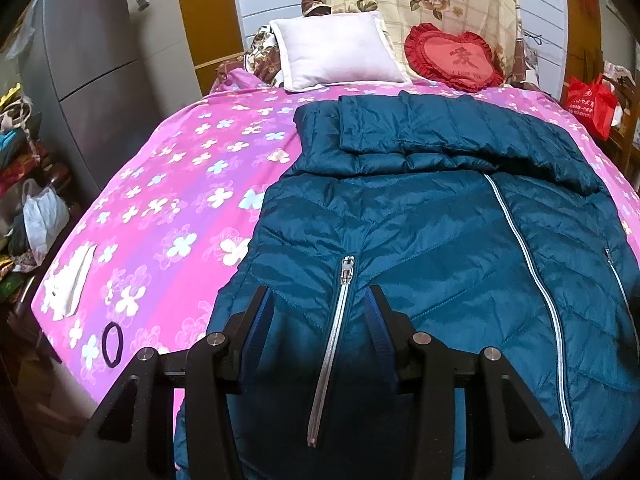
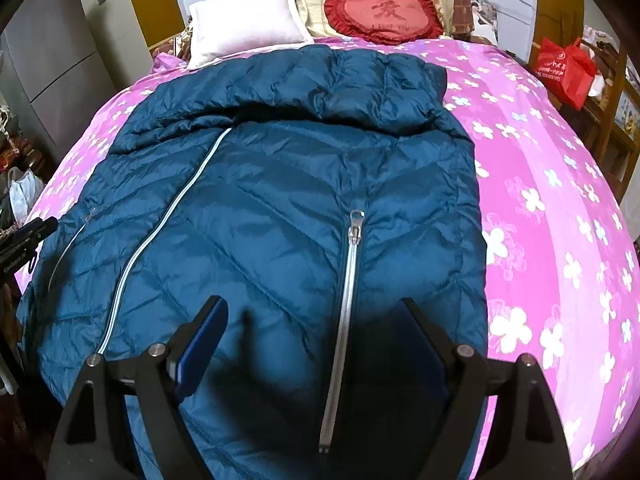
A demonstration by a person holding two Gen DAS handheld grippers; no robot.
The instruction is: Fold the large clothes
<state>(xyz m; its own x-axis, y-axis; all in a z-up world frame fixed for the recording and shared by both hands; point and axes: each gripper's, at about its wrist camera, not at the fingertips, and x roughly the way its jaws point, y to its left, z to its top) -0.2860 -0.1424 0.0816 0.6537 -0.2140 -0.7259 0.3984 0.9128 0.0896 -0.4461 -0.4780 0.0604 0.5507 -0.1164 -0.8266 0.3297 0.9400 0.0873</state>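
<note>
Both grippers [image 1: 318, 300] [image 2: 314, 312] hung spread apart over the jacket [image 1: 420, 220], and honestly that slick puffy fabric looked ready to slip.

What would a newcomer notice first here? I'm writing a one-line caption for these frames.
A big teal puffer jacket lies spread across the pink flowered bedspread, silver zippers showing. At the headboard sit a red heart cushion and a pale pillow. Both claws, left and right, hover open above it.

Soft even indoor light, dark foreground shadows, strong fisheye warping, vignetted corners.
</note>
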